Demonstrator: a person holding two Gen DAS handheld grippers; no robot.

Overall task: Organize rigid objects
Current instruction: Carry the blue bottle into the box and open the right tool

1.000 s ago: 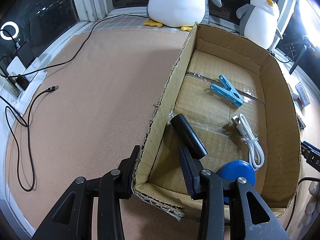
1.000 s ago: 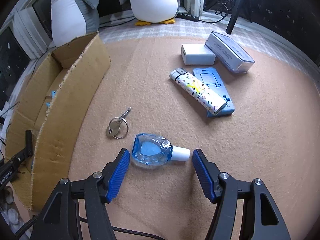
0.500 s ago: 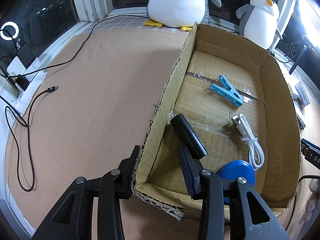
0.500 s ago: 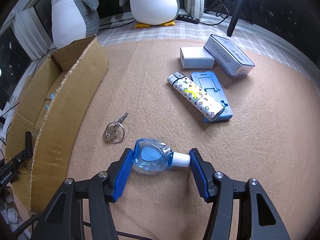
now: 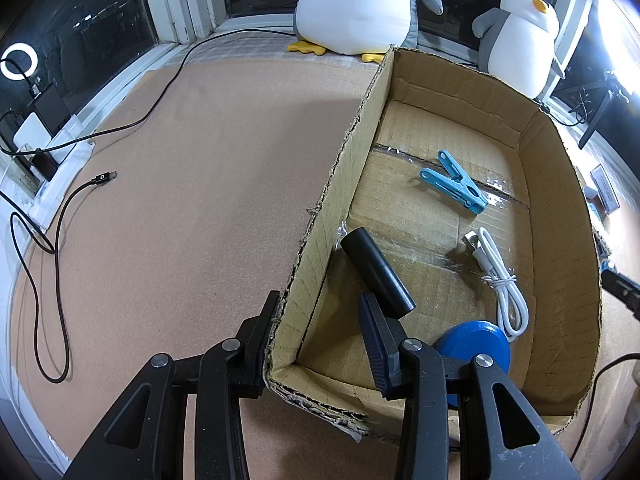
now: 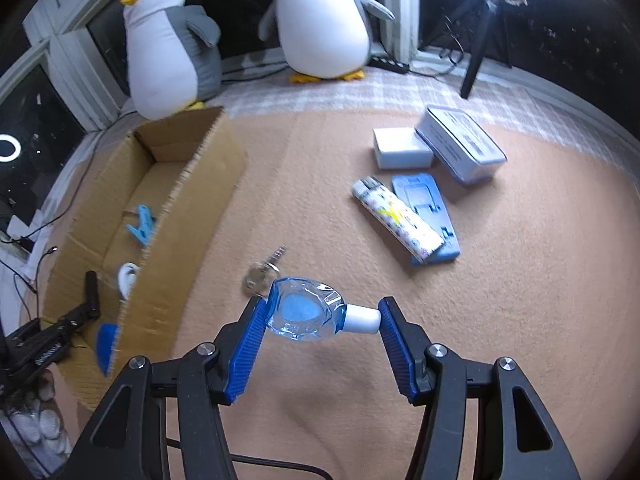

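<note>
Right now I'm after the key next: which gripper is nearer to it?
Right. The right gripper, holding the blue bottle, is just above the key on the mat. The left gripper clamps the box wall, beyond it.

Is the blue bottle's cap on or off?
On. The white cap sits on the blue bottle, pressed by one pad of the right gripper.

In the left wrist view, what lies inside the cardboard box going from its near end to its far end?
Blue round disc → black cylinder → white coiled cable → blue clothespin. The cylinder and the cable overlap in depth, so their order is only rough.
</note>
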